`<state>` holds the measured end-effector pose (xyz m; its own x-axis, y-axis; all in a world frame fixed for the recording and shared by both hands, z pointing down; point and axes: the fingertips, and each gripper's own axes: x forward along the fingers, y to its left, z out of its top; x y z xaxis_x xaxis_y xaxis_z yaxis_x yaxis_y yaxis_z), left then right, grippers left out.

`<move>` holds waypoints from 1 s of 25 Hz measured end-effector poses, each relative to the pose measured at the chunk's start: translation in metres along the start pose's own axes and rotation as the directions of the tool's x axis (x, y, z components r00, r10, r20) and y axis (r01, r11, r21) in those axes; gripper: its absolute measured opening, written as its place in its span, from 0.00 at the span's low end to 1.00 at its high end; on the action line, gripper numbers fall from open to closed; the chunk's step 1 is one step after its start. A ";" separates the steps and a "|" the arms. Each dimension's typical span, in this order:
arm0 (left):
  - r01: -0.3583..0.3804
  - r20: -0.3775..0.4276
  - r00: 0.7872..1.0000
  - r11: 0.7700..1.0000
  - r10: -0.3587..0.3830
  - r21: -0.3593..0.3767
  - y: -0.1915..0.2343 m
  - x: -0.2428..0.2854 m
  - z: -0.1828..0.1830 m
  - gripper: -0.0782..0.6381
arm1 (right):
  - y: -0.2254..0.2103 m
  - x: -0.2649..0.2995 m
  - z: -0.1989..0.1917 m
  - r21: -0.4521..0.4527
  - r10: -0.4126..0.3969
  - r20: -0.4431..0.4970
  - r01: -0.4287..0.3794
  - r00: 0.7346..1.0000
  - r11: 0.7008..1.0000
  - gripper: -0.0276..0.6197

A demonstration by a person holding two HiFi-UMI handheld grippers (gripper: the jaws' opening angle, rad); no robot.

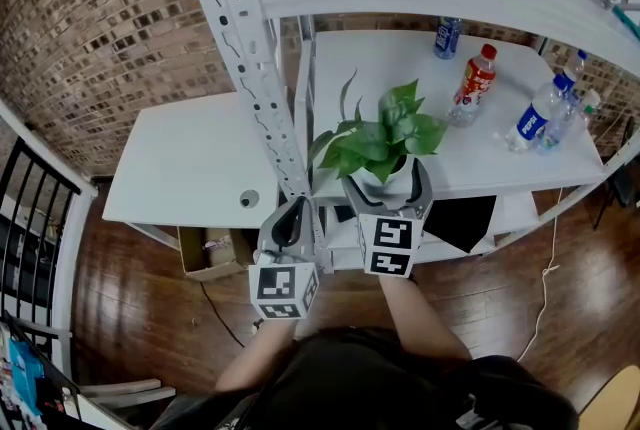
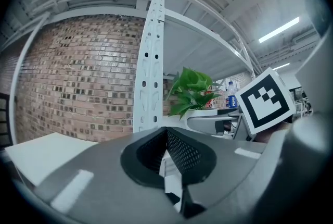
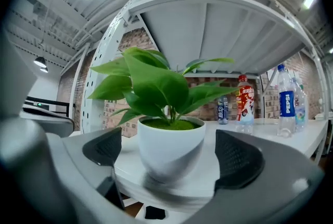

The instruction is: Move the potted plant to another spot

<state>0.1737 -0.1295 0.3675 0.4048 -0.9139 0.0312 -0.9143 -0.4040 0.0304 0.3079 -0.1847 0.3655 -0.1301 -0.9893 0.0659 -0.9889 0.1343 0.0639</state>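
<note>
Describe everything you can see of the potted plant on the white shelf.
The potted plant has broad, glossy green leaves on short stems, rising from a mossy green top in a smooth, round white pot that narrows toward its base. It stands upright near the front edge of the white shelf, resting on it. The right gripper is open with one jaw on each side of the pot; a gap shows on both sides, so nothing but the shelf touches it.

white pot (image 3: 171, 150), green leaves (image 3: 151, 82), red-brown brick wall (image 2: 78, 77), white shelf (image 1: 400, 68)

Left claw (image 2: 165, 159) closed, right claw (image 3: 170, 154) wide.
</note>
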 end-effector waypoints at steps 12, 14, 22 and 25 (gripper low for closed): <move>-0.023 -0.009 1.000 1.000 0.023 -0.005 0.013 0.006 -0.003 0.13 | -0.008 0.025 0.004 0.002 -0.018 -0.020 0.018 1.000 1.000 0.88; -0.024 -0.012 1.000 1.000 0.024 -0.007 0.015 0.005 -0.005 0.13 | -0.007 0.024 0.003 -0.001 -0.019 -0.019 0.019 1.000 1.000 0.79; -0.022 -0.010 1.000 1.000 0.022 -0.014 0.015 0.002 -0.005 0.13 | -0.002 0.013 0.006 -0.010 -0.010 0.002 0.010 1.000 1.000 0.78; -0.020 -0.012 1.000 1.000 0.020 -0.019 0.013 -0.003 -0.007 0.13 | 0.004 -0.001 0.009 -0.004 0.007 0.013 -0.007 1.000 1.000 0.78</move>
<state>0.1603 -0.1319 0.3749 0.3871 -0.9210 0.0439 -0.9216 -0.3850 0.0491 0.3034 -0.1839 0.3564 -0.1378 -0.9890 0.0531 -0.9877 0.1412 0.0674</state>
